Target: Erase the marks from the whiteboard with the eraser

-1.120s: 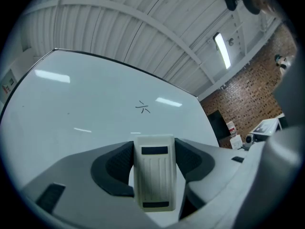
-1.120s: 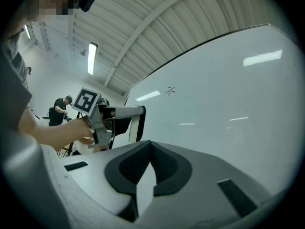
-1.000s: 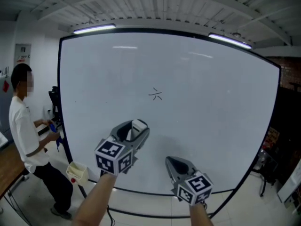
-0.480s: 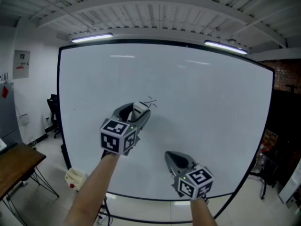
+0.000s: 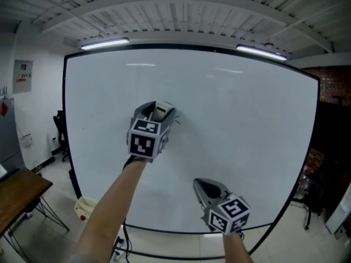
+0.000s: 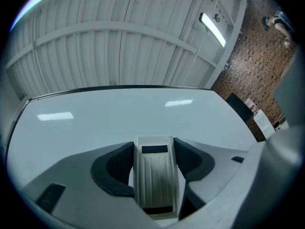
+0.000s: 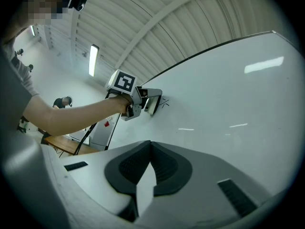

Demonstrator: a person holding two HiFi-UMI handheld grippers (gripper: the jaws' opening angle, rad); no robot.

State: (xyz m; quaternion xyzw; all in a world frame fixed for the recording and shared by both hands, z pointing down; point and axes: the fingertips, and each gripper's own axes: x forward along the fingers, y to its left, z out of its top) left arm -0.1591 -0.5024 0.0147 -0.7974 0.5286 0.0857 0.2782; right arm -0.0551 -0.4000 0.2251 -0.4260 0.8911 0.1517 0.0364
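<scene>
The big whiteboard (image 5: 236,136) fills the head view. A small black scribble (image 5: 177,120) shows just right of the white eraser (image 5: 161,111), mostly hidden behind it. My left gripper (image 5: 156,108) is shut on the eraser and holds it at the board, by the scribble. In the left gripper view the ribbed eraser (image 6: 155,175) sits between the dark pads (image 6: 112,168), facing the whiteboard (image 6: 119,118). My right gripper (image 5: 207,187) hangs lower right, shut and empty. The right gripper view shows its pads (image 7: 164,168) pressed together, with the eraser (image 7: 153,102) and the scribble (image 7: 165,102) beyond.
A cream box (image 5: 86,207) stands on the floor below the board's left corner. A wooden table (image 5: 19,188) and a black chair (image 5: 58,131) are at the left. Dark furniture (image 5: 329,163) stands beyond the board's right edge.
My left gripper has risen with the eraser up to the scribble and now covers most of it. The right gripper has barely moved. The person at the left is out of view.
</scene>
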